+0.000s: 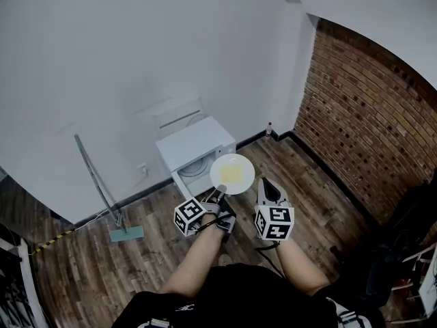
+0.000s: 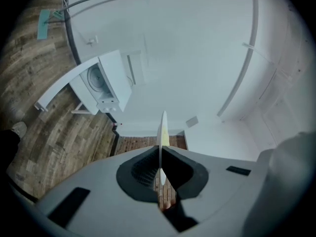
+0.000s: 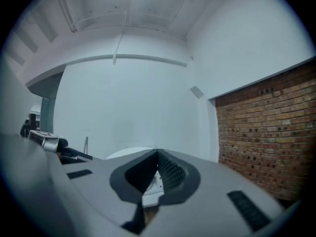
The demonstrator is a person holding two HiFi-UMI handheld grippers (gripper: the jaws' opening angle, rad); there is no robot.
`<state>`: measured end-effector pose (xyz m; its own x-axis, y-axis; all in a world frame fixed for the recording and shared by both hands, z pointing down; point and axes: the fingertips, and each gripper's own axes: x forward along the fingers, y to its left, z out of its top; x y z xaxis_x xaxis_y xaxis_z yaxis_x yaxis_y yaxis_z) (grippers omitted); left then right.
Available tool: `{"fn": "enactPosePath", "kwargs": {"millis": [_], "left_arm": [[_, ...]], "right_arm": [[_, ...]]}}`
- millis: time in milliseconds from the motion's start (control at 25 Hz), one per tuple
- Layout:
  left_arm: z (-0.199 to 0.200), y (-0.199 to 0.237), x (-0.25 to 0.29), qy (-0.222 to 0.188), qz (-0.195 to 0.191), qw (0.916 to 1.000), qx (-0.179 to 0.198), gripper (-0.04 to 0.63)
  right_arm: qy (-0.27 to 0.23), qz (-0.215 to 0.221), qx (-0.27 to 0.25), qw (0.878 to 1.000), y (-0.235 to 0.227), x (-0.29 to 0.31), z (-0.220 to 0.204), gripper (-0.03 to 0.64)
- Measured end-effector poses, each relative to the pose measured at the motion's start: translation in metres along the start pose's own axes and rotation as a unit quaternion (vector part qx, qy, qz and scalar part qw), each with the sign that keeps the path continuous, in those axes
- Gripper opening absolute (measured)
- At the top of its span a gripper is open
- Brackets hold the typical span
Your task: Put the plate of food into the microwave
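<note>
Plate (image 1: 232, 173) of yellow food sits level just short of the open microwave (image 1: 194, 145) by the far wall (image 1: 136, 60), its near rim pinched by the left gripper (image 1: 218, 194), the right gripper (image 1: 268, 186) beside it, jaws pressed together on nothing; best carried flat, straight into the cavity.

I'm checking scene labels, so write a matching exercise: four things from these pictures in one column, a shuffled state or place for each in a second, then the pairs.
Column one:
1. plate of food
2. microwave
3. right tool
4. mop

Column two:
A. leaning against the white wall
B. jaws together, nothing between them
C. door open
D. gripped at its rim by the left tool

Pairs: 1-D, 2-C, 3-B, 4-A
</note>
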<state>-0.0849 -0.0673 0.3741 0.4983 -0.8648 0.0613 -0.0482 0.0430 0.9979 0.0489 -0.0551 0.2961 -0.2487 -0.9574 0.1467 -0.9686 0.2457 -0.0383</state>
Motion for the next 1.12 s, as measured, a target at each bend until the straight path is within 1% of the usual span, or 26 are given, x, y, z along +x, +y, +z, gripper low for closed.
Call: {"fn": "enactPosePath", "kwargs": {"millis": [120,280,480,600,800,1000,1120], "left_arm": [[0.03,-0.003,0.021,-0.008,-0.004,0.9999,-0.007,0.014],[0.064,0.008,0.037,-0.018,0.003,0.9996,-0.019,0.014],[0.092,0.017,0.053,-0.018,0.004,0.9996,-0.023,0.014],[0.104,0.023,0.059,-0.015,0.009,0.9994,-0.031,0.014],[0.118,0.031,0.063,-0.018,0.017,0.999,-0.036,0.014],[0.129,0.04,0.059,-0.035,0.024,0.9983,-0.041,0.014],[0.135,0.044,0.058,-0.046,0.028,0.9972,-0.051,0.012]], "right_arm": [[0.004,0.004,0.003,1.0,0.006,0.037,0.003,0.012],[0.005,0.006,0.009,1.0,0.019,0.075,0.001,0.012],[0.025,0.006,0.01,1.0,0.028,0.112,-0.002,0.012],[0.04,0.004,0.01,0.999,0.032,0.126,-0.008,0.012],[0.048,0.009,0.013,0.999,0.036,0.143,-0.014,0.012],[0.059,0.033,0.018,0.998,0.044,0.158,-0.021,0.012],[0.063,0.047,0.017,0.997,0.048,0.168,-0.023,0.012]]}}
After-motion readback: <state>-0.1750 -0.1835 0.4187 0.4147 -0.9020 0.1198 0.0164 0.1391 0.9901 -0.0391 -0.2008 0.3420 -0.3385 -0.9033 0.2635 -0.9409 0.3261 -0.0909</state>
